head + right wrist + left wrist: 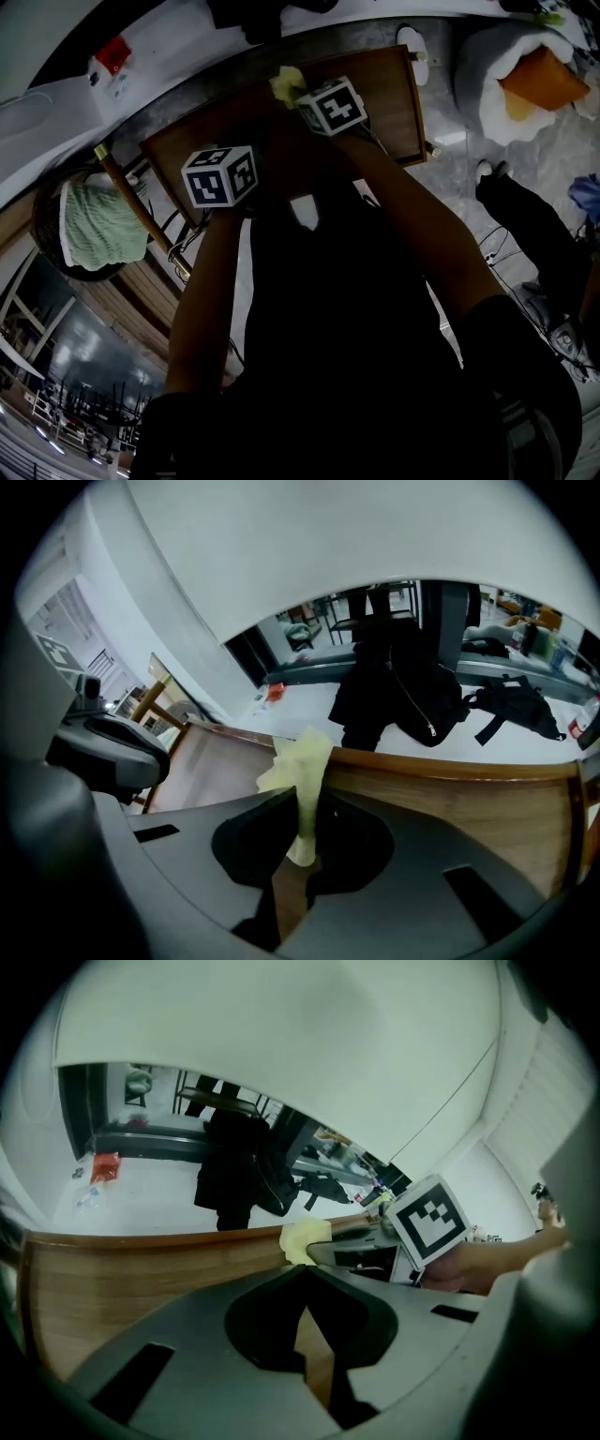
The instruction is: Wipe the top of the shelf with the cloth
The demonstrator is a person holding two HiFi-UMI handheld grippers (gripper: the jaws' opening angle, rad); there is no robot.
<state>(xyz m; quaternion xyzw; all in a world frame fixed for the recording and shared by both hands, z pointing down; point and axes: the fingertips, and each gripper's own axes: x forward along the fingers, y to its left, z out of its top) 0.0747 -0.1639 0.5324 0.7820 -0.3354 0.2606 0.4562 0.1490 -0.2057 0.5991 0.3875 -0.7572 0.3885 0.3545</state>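
**Status.** The shelf top is a brown wooden panel at 12 o'clock in the head view. The right tool is pinching the cloth, a pale yellow rag. A narrow fold is clamped between the jaws and the loose bulk stands out ahead of the tips. In the head view the cloth sits near the far-left edge of the panel, at 11 o'clock from the right tool's marker cube. No view confirms whether the rag is pressed flat on the wood.

The left tool is pressed together with nothing between its jaws. It is positioned over the near-left part of the panel, at 8 o'clock from the right tool, and takes no part in the wipe.

**Step in hand.** Judged from the layout, this is the wiping stroke itself, with the cloth at the far end of a pass. The wood towards 3 o'clock of the cloth appears to be the larger area left to cover.

**Next move.**
1. Lower the right tool until the loose bulk of the cloth lies flat on the wood.
2. Draw it across towards 3 o'clock, keeping the pinch firm.
3. Keep the rag clear of the far edge. Beyond it, a dark jacket lies on a white surface.
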